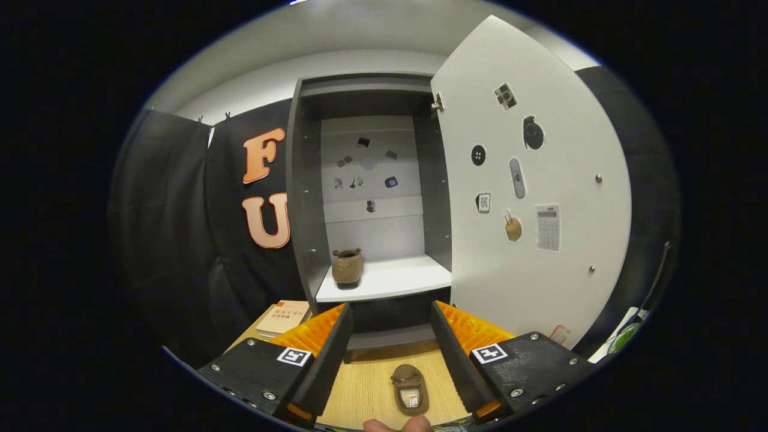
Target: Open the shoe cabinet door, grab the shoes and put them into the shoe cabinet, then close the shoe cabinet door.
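The shoe cabinet (pixel 306 198) stands ahead with its white door (pixel 540 180) swung open to the right. One brown shoe (pixel 347 267) rests on the left part of the white shelf (pixel 408 277) inside. A second brown shoe (pixel 410 389) lies on the wooden table (pixel 366 390), between my fingers and nearer the right one. My gripper (pixel 391 345) is open, its fingers wide apart and touching nothing.
A stack of books (pixel 283 318) lies on the table left of the cabinet's foot. The open door carries several stickers and small knobs (pixel 598 178). A person's fingertips (pixel 399 425) show just behind the shoe on the table. Cables and a green object (pixel 624 337) lie right of the door.
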{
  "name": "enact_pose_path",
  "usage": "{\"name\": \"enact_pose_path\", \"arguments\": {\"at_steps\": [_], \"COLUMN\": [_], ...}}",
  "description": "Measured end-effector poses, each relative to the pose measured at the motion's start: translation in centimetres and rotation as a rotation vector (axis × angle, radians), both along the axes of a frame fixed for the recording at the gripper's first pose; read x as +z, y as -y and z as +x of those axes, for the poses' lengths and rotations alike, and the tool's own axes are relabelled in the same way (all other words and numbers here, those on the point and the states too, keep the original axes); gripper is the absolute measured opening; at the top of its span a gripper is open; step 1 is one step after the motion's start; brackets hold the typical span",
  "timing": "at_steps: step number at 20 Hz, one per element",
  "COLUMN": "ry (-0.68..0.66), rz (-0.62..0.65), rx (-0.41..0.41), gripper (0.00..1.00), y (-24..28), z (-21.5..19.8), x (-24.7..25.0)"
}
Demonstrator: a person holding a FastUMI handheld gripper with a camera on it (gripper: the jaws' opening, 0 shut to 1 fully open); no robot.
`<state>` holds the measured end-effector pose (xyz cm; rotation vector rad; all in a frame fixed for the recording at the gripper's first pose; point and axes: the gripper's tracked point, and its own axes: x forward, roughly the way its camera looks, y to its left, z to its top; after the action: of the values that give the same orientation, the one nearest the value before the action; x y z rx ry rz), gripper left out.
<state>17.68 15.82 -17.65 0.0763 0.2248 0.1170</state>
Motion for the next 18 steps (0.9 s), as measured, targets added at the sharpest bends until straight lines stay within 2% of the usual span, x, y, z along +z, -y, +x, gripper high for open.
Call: {"name": "enact_pose_path", "arguments": {"at_steps": [6, 18], "ry": [-0.071, -0.363], "rz": [0.002, 0.044], "rx": [0.092, 0.161], "gripper": [0.82, 0.8], "y": [-1.7, -2.6], "z": [1.0, 1.8], "x": [-6.3, -23.8]}}
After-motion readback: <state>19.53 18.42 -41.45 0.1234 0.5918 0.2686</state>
